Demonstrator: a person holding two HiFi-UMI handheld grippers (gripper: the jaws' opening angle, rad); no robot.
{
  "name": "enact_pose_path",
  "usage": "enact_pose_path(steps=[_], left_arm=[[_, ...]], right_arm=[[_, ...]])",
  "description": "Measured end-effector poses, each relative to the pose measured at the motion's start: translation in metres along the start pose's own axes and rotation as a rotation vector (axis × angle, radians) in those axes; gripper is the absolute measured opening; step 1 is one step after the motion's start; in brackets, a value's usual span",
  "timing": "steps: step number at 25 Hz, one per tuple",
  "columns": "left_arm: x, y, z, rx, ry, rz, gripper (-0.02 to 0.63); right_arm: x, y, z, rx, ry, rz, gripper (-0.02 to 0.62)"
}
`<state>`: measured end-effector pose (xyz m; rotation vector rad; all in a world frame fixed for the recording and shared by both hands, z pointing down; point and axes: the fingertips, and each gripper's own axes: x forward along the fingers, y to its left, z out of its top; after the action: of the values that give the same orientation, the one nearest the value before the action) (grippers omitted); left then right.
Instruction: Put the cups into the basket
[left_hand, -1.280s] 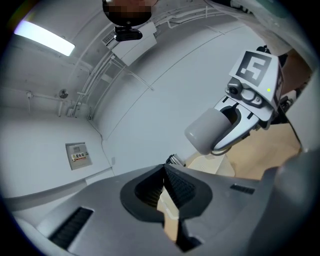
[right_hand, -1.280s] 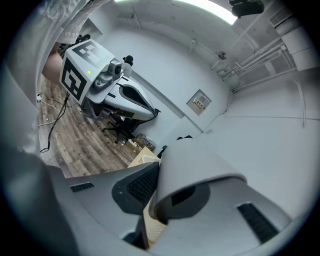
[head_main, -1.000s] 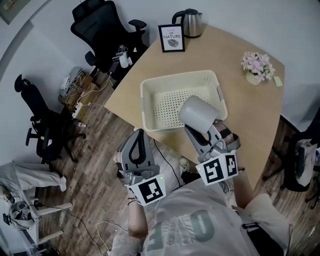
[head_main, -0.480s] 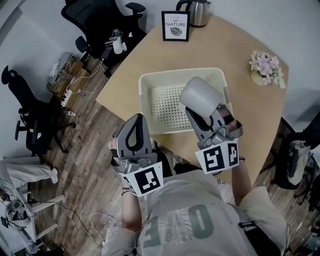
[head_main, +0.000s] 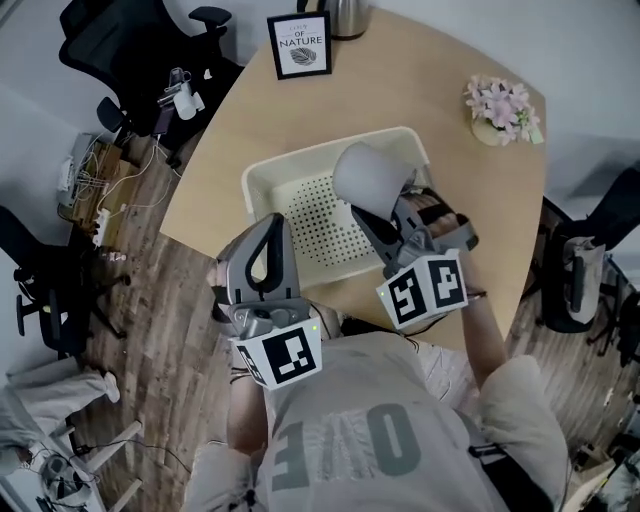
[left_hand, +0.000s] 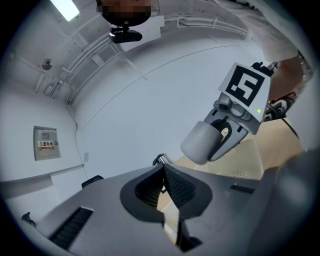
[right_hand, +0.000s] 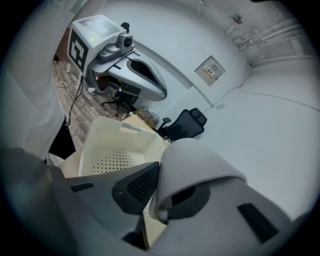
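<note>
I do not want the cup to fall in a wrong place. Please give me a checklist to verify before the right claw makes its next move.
1. Grip on the cup: ok. The right claw is shut on its wall.
2. Cup over the basket: ok. In the head view it hangs above the far right part.
3. Room in the basket: ok. The part of its perforated floor that shows is bare.
4. Left claw out of the way: ok. It is shut and empty, by the basket's near left corner.
5. Height of the cup above the basket floor: cannot tell.
</note>
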<state>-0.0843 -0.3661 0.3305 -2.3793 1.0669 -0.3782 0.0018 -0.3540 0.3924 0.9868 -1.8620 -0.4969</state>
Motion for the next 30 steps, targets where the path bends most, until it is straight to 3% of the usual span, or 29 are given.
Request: enact_pose_path(steps=[5,11,18,30], left_arm=[[0.023,0.0,-0.013,0.008,0.004,-0.076,0.009],[0.041,0.012,-0.028,-0.027,-0.023,-0.123,0.009],[0.048,0.019,-0.048,-0.03,-0.025,-0.127,0.009],[0.048,0.031,-0.066,-0.065,-0.018,-0.115,0.009]], right_arm=[[0.038,0.03,-0.035,-0.071,0.168,0.163,0.037],[0.065,0.056,-0.054,-0.065,0.298,0.332,0.037],[0.075,0.094,-0.082,-0.085,0.47,0.539,0.037],[0.102,0.144,-0.12,-0.143,0.616,0.707,0.037]])
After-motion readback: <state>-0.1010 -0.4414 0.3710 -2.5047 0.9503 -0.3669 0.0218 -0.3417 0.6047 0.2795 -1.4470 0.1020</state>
